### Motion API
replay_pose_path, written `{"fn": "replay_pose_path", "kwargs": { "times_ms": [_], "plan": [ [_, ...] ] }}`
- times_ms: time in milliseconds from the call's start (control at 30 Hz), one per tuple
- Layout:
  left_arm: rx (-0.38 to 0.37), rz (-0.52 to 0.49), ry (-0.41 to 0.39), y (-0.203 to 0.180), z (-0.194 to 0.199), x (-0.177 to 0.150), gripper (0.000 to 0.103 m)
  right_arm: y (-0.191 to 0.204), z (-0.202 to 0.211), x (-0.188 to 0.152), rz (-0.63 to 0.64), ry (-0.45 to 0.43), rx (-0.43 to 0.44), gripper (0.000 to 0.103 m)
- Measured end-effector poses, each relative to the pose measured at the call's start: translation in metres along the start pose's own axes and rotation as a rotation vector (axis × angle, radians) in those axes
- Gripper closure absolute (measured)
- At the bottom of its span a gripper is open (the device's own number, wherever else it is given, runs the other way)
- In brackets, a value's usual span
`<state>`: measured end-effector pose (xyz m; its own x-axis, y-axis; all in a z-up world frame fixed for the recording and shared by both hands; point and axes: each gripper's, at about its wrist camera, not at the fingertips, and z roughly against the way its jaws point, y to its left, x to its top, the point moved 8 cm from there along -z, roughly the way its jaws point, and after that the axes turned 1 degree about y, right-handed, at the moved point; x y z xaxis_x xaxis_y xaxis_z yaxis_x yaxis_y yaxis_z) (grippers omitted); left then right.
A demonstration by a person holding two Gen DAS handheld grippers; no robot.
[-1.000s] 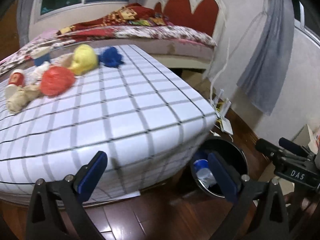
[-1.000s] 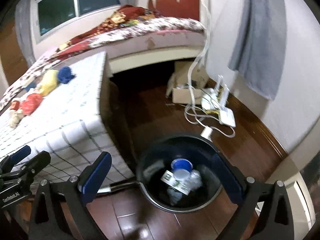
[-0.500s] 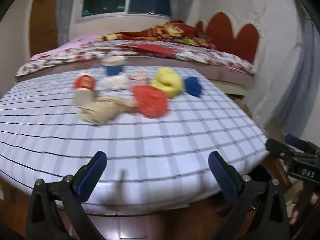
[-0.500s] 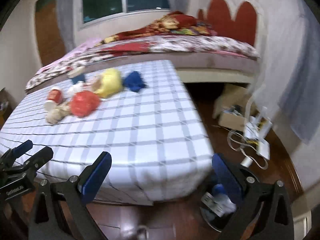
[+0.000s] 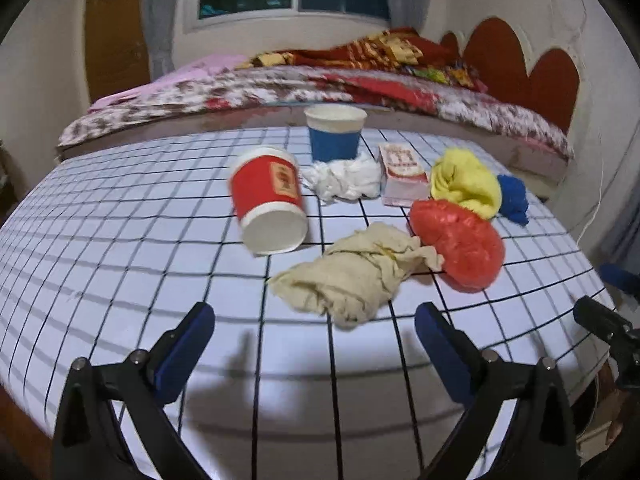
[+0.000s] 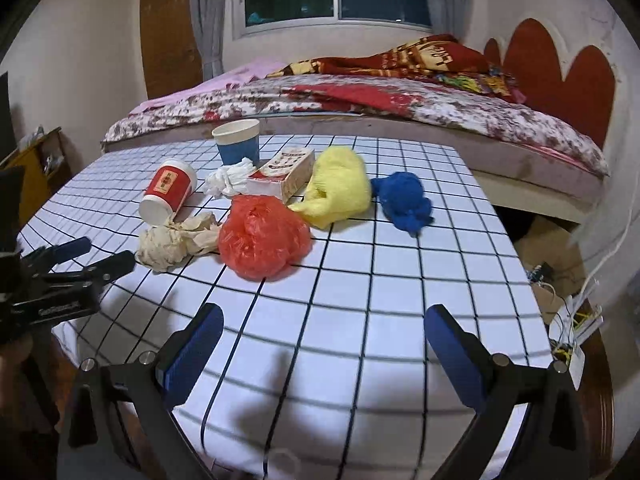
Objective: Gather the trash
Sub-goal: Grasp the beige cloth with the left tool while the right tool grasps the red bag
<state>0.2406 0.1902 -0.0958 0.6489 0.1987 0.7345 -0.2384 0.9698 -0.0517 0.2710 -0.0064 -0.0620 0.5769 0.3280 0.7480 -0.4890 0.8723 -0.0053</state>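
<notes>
Both grippers have swung up from the bin on the floor and now face the table, so the bin has dropped out of view and the trash fills the frame. We hold the left gripper with its jaws wide apart and empty, and the right gripper the same. The trash sits in a loose cluster toward the far middle of the table: a beige wad, a red bag, a red cup tipped on its side, white tissue, a blue cup upright, a carton, a yellow bag and a blue bag. The beige wad lies straight ahead of the left gripper, just past its fingertips, with its long axis running from near left to far right, so we judge the left hand nearer to it. From the right wrist, the red bag lies ahead and to the left, farther off. Print on the carton is too small to read, and we cannot tell whether the cups hold anything.
</notes>
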Motion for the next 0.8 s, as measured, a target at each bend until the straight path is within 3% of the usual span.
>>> {"fn": "replay_pose_path", "kwargs": {
  "times_ms": [300, 333, 367, 467, 533, 733, 800],
  "plan": [
    [-0.052, -0.067, 0.099, -0.017, -0.043, 0.011, 0.022, 0.002, -0.040, 0.008, 0.028, 0.057, 0.031, 0.002],
    [-0.066, -0.068, 0.113, -0.019, -0.046, 0.010, 0.028, 0.003, -0.043, 0.009, 0.032, 0.062, 0.039, 0.002],
    [-0.083, -0.068, 0.125, -0.021, -0.048, 0.009, 0.042, 0.004, -0.046, 0.011, 0.036, 0.065, 0.049, 0.004],
    [-0.125, -0.055, 0.129, -0.023, -0.046, 0.009, 0.059, 0.012, -0.059, 0.018, 0.061, 0.081, 0.084, 0.010],
    [-0.147, -0.033, 0.120, -0.024, -0.041, 0.008, 0.064, 0.018, -0.068, 0.023, 0.070, 0.092, 0.105, 0.013],
    [-0.134, 0.023, 0.097, -0.013, -0.028, 0.000, 0.064, 0.037, -0.091, 0.041, 0.060, 0.107, 0.161, 0.017],
    [-0.126, 0.041, 0.093, -0.008, -0.025, -0.002, 0.064, 0.045, -0.102, 0.044, 0.056, 0.128, 0.177, 0.028]
  ]
}}
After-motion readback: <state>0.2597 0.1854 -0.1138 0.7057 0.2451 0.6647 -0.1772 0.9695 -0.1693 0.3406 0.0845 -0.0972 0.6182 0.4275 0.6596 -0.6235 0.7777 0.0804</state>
